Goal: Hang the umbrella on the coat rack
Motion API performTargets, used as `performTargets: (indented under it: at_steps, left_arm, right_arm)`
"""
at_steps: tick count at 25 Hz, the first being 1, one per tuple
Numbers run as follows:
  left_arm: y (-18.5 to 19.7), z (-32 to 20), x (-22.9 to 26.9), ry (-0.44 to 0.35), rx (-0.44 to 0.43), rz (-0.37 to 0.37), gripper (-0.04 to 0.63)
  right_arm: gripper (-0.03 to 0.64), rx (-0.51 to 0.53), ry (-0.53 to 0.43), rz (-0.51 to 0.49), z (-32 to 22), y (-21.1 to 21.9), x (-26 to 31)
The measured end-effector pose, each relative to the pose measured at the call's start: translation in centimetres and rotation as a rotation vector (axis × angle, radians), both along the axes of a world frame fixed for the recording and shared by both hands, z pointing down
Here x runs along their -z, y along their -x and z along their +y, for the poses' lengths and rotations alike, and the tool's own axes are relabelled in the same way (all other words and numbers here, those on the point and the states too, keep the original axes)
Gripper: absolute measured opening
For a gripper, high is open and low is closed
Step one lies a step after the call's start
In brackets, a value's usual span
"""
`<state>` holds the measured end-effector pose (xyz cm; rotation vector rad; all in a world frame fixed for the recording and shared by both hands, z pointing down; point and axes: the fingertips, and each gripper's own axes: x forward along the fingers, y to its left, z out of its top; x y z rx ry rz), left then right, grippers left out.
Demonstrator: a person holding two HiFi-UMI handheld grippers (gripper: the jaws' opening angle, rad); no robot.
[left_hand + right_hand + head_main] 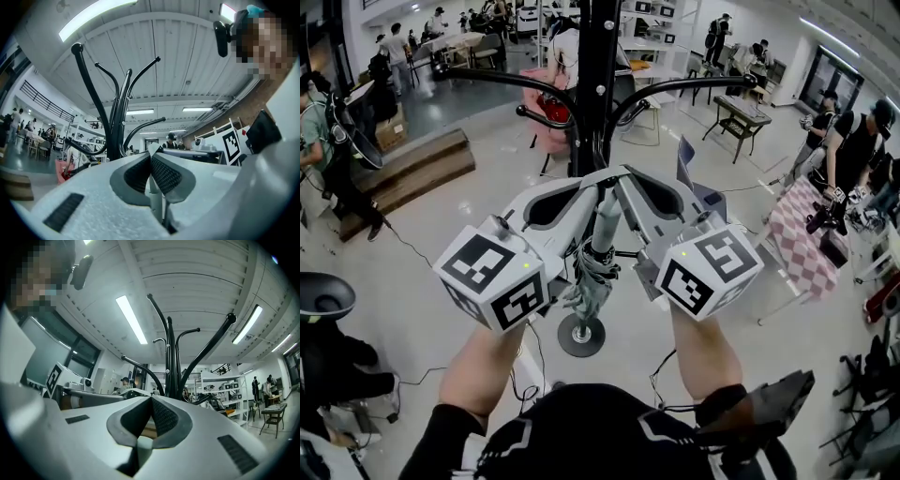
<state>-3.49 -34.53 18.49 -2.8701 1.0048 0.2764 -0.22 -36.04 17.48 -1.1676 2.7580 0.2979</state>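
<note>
A folded grey umbrella (592,262) hangs straight down between my two grippers, in front of the black coat rack (597,84). My left gripper (596,180) and right gripper (619,178) meet tip to tip at the umbrella's top end, both shut on it. In the left gripper view the pale shaft (155,199) runs down between the closed jaws, with the coat rack's (117,126) curved hooks rising just beyond. The right gripper view shows a pale end of the umbrella (143,445) held in the jaws and the rack (172,362) straight ahead. The rack's round base (581,335) stands on the floor below.
A pink item (546,112) hangs behind the rack's lower hooks. A wooden step platform (417,169) lies at left, a checked-cloth table (802,239) at right. Several people stand around the room's edges. Cables (412,248) trail over the floor.
</note>
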Motion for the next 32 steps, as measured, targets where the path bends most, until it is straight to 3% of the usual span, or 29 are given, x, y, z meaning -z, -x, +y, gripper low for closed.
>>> performTargets:
  at_steps: [32]
  left_arm:
    - [0.6,-0.4,0.2,-0.010,0.010,-0.004,0.011]
  right_arm:
    - [0.009,-0.034,0.017,-0.019,-0.2,0.3,0.1]
